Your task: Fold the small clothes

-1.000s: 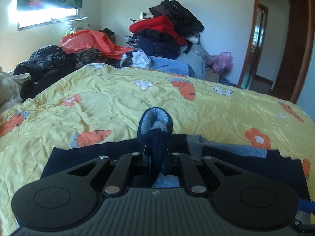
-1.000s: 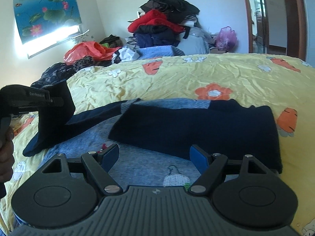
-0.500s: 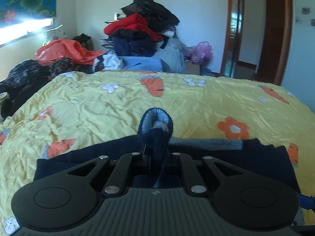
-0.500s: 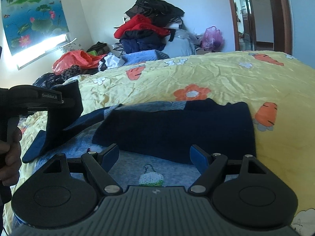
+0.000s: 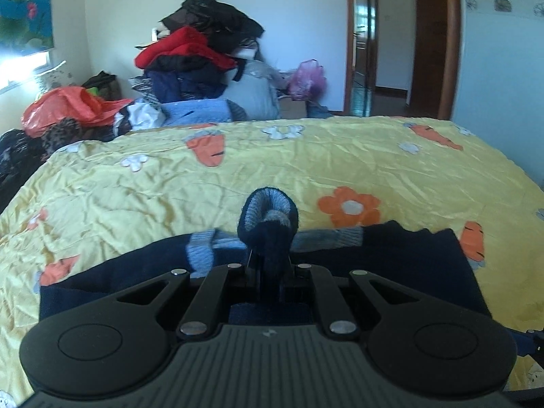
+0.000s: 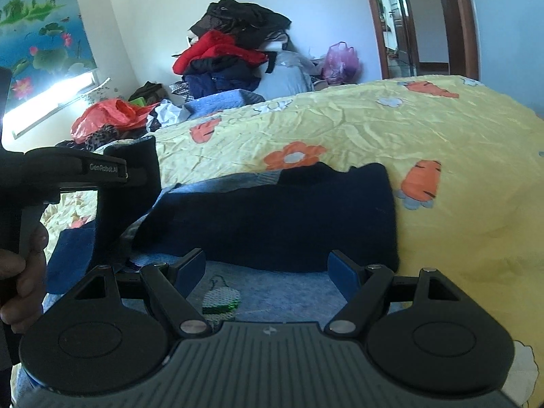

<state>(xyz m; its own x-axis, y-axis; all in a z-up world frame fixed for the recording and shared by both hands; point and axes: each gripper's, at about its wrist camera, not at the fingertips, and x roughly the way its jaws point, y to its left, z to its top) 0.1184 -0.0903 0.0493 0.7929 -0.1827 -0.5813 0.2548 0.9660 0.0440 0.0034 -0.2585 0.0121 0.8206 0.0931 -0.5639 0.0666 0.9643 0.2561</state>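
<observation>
A small navy and light-blue sweater [image 6: 272, 217] lies spread on the yellow flowered bedcover [image 6: 408, 129], one navy sleeve folded across its body. My left gripper [image 5: 268, 267] is shut on the other sleeve's cuff [image 5: 268, 214], which sticks up between the jaws above the sweater [image 5: 408, 255]. In the right wrist view that left gripper [image 6: 124, 173] holds the sleeve [image 6: 136, 187] lifted at the sweater's left side, with a hand [image 6: 20, 272] on its grip. My right gripper [image 6: 267, 268] stands open low over the blue front with its small embroidered patch [image 6: 221, 301], gripping nothing.
A tall heap of clothes [image 5: 200, 57] rises beyond the far side of the bed. A red plastic bag [image 5: 68, 108] and dark garments lie at the far left, a pink bag [image 5: 307, 80] near the doorway [image 5: 384, 40]. Bare yellow bedcover [image 5: 306, 156] stretches beyond the sweater.
The left gripper has carried the lifted sleeve rightward over the sweater, and its view has swung toward the door. The right gripper has drifted a little to the right, still open.
</observation>
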